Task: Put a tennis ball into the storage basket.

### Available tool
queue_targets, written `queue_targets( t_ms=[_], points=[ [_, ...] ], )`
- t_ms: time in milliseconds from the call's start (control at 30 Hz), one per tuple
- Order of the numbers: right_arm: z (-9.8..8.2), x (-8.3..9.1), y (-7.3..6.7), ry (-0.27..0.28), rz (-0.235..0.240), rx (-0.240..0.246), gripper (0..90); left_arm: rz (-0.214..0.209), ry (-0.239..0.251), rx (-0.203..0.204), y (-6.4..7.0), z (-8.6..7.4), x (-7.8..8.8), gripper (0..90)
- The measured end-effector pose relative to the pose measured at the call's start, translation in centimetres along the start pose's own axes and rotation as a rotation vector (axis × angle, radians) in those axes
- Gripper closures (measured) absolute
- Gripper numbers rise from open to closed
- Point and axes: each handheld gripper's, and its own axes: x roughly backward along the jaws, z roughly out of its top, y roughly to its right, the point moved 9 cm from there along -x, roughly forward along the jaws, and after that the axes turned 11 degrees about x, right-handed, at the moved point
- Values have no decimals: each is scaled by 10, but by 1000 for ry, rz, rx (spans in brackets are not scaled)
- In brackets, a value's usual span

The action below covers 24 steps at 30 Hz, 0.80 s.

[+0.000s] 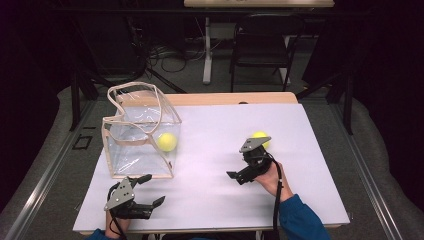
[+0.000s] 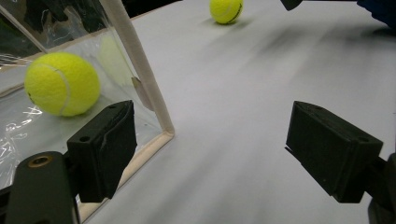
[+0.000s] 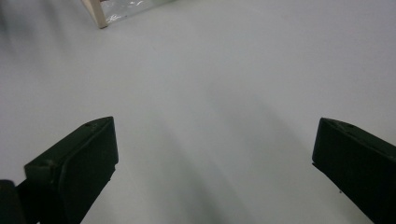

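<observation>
Between the jaws of the left gripper point(image 1: 150, 190) is only bare table point(image 1: 210, 195); they are wide open. The right gripper point(image 1: 236, 176) is wide open too, holding nothing. One tennis ball point(image 1: 167, 141) sits inside the clear bag point(image 1: 131, 159). Another ball point(image 1: 262, 137) lies just behind the right gripper. It looks light and fuzzy, probably easy to squeeze around its middle.

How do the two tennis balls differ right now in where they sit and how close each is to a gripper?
The tennis ball in the bag lies inside the clear bag, behind its plastic wall; the loose tennis ball sits on the bare white table.

The bagged one is on the left, beyond the left gripper; the loose one is just behind the right gripper, partly hidden by it.

Both are yellow-green, and neither is held.
</observation>
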Motion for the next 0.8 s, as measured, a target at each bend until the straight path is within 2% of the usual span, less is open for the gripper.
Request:
queue_targets(
  t_ms=[400,800],
  points=[
    [-18,8,-3,-5,-14,-18,0,-2,-5,-3,1,0,-1,161],
    [-23,13,2,-7,-32,-29,0,-1,-3,-1,1,0,-1,161]
  ],
)
